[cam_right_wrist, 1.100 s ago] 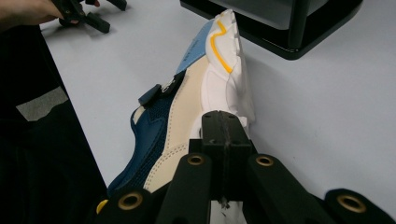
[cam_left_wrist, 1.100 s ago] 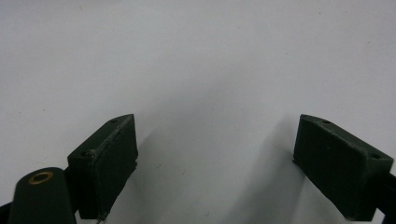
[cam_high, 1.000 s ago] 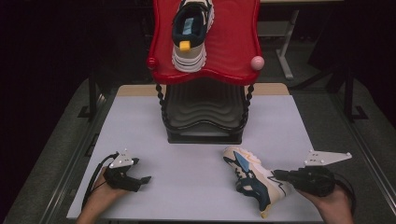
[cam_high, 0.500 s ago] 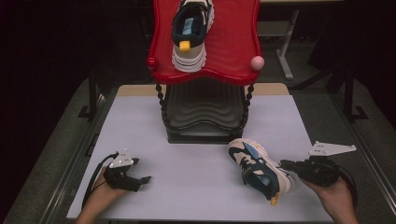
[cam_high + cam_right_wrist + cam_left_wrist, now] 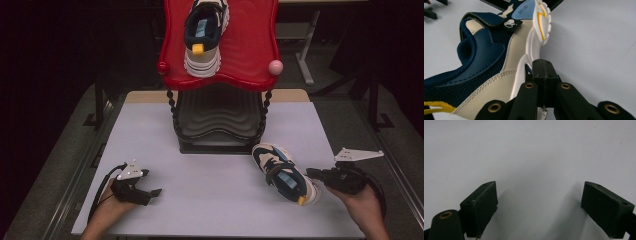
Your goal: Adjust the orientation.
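Sneaker (image 5: 283, 173) lies on white table (image 5: 210, 200), front right of rack base, toe toward rack, yellow heel tab toward person. Right gripper (image 5: 314, 174) at sneaker's heel side, jaws pressed together, tips against white sole edge (image 5: 531, 62). Left gripper (image 5: 156, 192) rests near left front of table, jaws spread, nothing between. Second sneaker (image 5: 204, 35) sits on red tray (image 5: 250, 45) atop black rack (image 5: 220, 120).

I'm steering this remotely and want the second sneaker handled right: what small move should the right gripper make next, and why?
Probably keep nudging the sneaker toward the red rack, then open for a proper grip. The right gripper has its jaws shut, pressed against the sole near the heel, not clamped on it. The sneaker lies on the table beside the rack's base; its mate already sits on top.
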The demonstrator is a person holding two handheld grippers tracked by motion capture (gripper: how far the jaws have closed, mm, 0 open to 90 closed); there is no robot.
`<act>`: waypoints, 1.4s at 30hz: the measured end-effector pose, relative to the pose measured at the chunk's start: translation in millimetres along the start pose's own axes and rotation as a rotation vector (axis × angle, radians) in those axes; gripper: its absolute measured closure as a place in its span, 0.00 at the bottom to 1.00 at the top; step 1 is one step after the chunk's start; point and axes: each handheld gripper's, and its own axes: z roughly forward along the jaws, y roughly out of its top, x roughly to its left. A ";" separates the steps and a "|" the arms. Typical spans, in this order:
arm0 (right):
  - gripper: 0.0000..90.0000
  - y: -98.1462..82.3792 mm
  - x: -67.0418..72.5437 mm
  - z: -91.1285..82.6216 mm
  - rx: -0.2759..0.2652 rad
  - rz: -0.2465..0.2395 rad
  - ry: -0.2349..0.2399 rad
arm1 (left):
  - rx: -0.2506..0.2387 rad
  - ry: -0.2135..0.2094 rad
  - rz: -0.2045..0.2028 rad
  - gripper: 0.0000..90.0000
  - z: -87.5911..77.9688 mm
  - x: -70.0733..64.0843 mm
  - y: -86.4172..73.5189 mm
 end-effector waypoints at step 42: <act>1.00 -29.7 13.7 18.3 0.149 -0.045 0.043 | -0.002 -0.002 -0.003 0.14 0.2 0.1 0.0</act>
